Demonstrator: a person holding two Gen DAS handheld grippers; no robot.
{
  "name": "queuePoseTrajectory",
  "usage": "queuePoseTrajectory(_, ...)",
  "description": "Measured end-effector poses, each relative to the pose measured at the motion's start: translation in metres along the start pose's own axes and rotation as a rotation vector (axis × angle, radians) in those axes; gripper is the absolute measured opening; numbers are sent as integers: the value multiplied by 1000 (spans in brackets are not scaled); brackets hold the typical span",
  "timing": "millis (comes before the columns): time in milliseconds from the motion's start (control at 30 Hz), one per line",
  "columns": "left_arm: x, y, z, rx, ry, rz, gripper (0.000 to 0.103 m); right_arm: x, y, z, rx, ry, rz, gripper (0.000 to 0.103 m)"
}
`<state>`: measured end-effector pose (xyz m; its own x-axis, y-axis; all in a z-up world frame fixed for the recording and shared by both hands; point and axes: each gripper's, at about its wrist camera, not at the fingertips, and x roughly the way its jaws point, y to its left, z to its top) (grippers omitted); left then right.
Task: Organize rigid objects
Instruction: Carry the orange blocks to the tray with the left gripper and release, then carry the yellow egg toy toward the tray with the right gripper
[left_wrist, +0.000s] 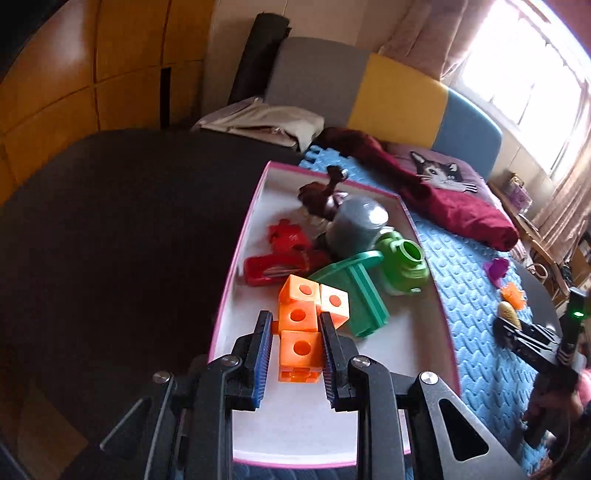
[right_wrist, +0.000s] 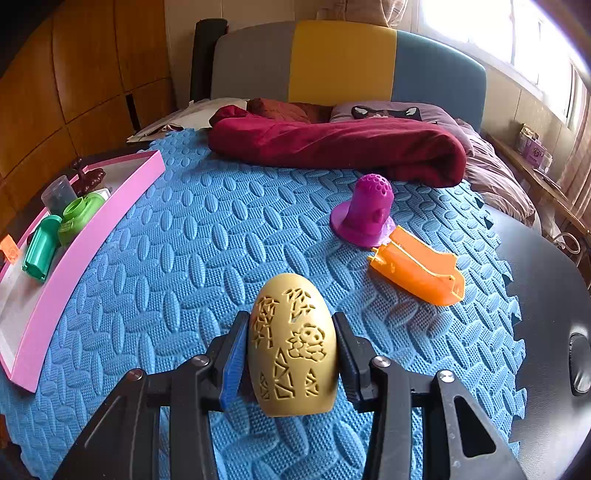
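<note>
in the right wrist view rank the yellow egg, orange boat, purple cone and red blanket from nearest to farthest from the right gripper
1. yellow egg, between the right gripper fingers
2. orange boat, right on the mat
3. purple cone, just beyond it
4. red blanket, far edge

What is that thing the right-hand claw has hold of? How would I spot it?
Look on the blue foam mat, in front of the purple cone and orange boat-shaped piece. Between the right gripper fingers stands a tan egg. Only it has cut-out patterns, including a little panda.
</note>
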<state>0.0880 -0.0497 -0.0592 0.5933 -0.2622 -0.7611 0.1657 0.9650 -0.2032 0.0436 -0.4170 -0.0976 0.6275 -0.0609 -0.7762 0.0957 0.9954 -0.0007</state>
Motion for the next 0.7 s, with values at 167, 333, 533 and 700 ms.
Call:
queuePoseTrajectory(167, 19, -4, -6, 19, 35, 17, 25, 0, 0, 0, 1, 0, 1, 44)
queuePoseTrajectory(333, 20, -6, -11, 33, 34, 29, 39, 0, 0, 0, -1, 0, -1, 44)
queuePoseTrajectory(533, 1, -6, -9, 56, -26, 60, 53, 0, 0, 0, -1, 0, -1, 44)
queuePoseTrajectory(700, -21, -10, -7, 72, -82, 80, 54, 0, 0, 0, -3, -1, -4, 44)
